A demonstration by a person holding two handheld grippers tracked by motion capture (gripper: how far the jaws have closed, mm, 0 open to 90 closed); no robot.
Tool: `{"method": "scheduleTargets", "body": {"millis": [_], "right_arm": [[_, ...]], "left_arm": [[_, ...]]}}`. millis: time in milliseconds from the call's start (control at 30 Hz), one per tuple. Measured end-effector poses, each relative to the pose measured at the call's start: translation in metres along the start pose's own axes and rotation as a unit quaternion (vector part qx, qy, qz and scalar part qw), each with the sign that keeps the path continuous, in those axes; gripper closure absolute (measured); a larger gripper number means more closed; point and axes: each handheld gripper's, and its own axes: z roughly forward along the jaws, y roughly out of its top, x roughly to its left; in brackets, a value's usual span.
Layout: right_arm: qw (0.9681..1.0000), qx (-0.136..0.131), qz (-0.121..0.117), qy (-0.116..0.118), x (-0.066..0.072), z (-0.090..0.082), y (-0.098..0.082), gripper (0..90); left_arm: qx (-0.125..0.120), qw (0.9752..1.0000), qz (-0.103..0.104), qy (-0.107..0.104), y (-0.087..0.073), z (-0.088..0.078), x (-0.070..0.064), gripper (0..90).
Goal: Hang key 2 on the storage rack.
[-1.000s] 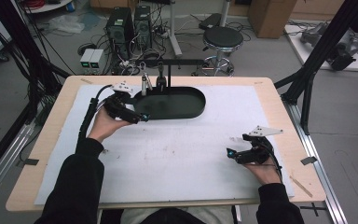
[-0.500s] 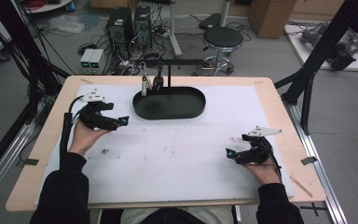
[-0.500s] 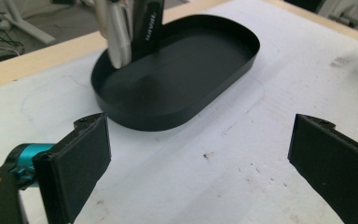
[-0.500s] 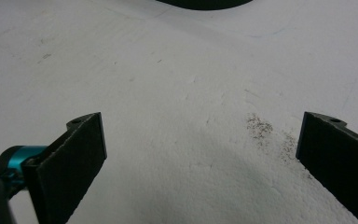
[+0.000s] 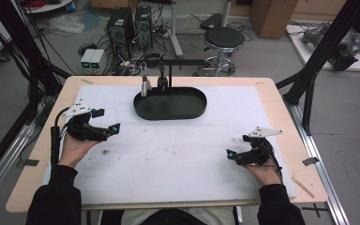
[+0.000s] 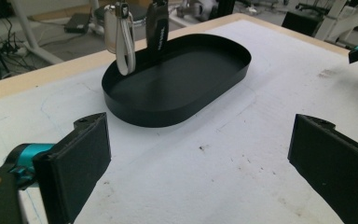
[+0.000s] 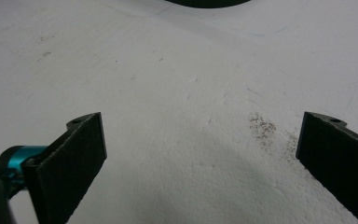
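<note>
A black oval tray sits at the back middle of the white mat, and nothing lies in it in the left gripper view. Above its left end a silver fob and a black fob hang from a black rack. My left gripper rests at the mat's left side, well clear of the tray, jaws wide open and holding nothing. In the left gripper view the left gripper faces the tray and both fobs. My right gripper stands open over the bare mat, front right, shown close up as the right gripper.
The mat covers most of a wooden table. Dark specks mark the mat near the right jaw. Black frame struts rise at the table's right, and cables and computers lie on the floor behind.
My left gripper has drawn away from the tray's left end, moving left and back toward the person. The right gripper has stayed where it was.
</note>
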Motion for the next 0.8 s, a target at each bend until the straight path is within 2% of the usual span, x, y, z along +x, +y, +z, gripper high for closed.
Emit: {"method": "scheduleTargets", "body": {"millis": [167, 267, 400, 600, 800], "right_arm": [[1.0, 0.0, -0.001, -0.001, 0.0, 0.0, 0.0, 0.8], [1.0, 0.001, 0.0, 0.0, 0.0, 0.0, 0.0, 0.8], [1.0, 0.003, -0.001, 0.0, 0.0, 0.001, 0.0, 0.8], [1.0, 0.005, -0.002, 0.0, 0.0, 0.002, -0.001, 0.8], [1.0, 0.001, 0.0, -0.002, 0.002, 0.002, -0.001, 0.8]], "left_arm": [[-0.01, 0.9999, -0.007, -0.008, -0.009, -0.012, 0.0, 6.2], [-0.01, 0.9999, -0.012, -0.001, -0.017, -0.019, 0.0, 6.2], [-0.021, 0.9996, -0.016, 0.012, -0.029, -0.029, 0.001, 6.2], [-0.049, 0.9984, -0.021, 0.019, -0.045, -0.043, 0.002, 6.2], [-0.068, 0.9969, -0.028, 0.03, -0.059, -0.052, 0.0, 6.2]]}}
